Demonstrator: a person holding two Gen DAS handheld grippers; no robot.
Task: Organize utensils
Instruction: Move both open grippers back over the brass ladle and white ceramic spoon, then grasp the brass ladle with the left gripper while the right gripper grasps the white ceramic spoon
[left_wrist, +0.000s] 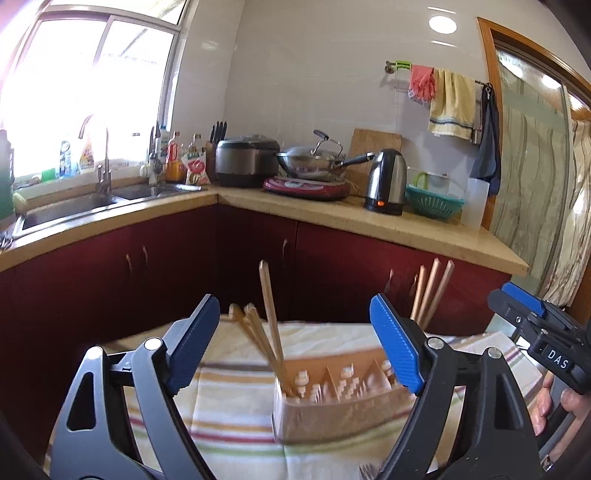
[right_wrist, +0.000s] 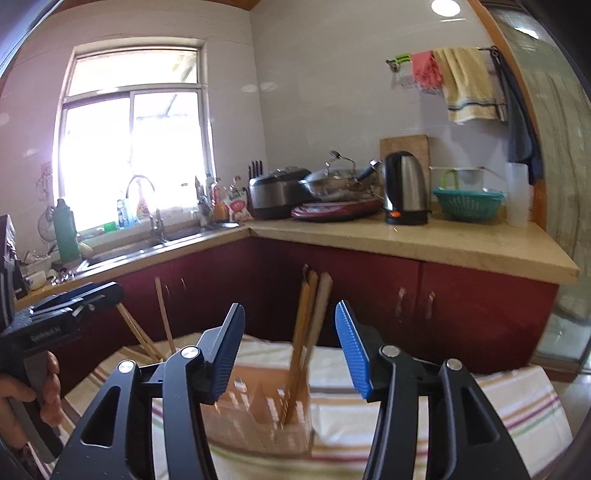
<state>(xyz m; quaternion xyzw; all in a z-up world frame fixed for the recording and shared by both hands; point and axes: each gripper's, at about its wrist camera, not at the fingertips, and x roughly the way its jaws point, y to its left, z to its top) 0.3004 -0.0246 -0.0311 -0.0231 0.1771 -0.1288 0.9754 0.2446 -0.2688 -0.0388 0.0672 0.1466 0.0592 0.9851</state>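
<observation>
Two bunches of chopsticks (left_wrist: 271, 325) stand in the holder (left_wrist: 332, 402) on the striped cloth (left_wrist: 229, 406). Left gripper (left_wrist: 295, 347) gapes wide, right gripper (right_wrist: 290, 350) half-open, both empty. Release looks finished; next, back away without knocking them.

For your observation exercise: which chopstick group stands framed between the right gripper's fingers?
The group at the holder's right end; the other stands far left, beside the left gripper.

My left gripper (left_wrist: 295, 343) jaws wide, nothing btwn pads. Chopsticks (left_wrist: 271, 325) lean in the tan holder (left_wrist: 332, 402) on striped cloth (left_wrist: 229, 406); right gripper (left_wrist: 524, 306) at frame edge.
</observation>
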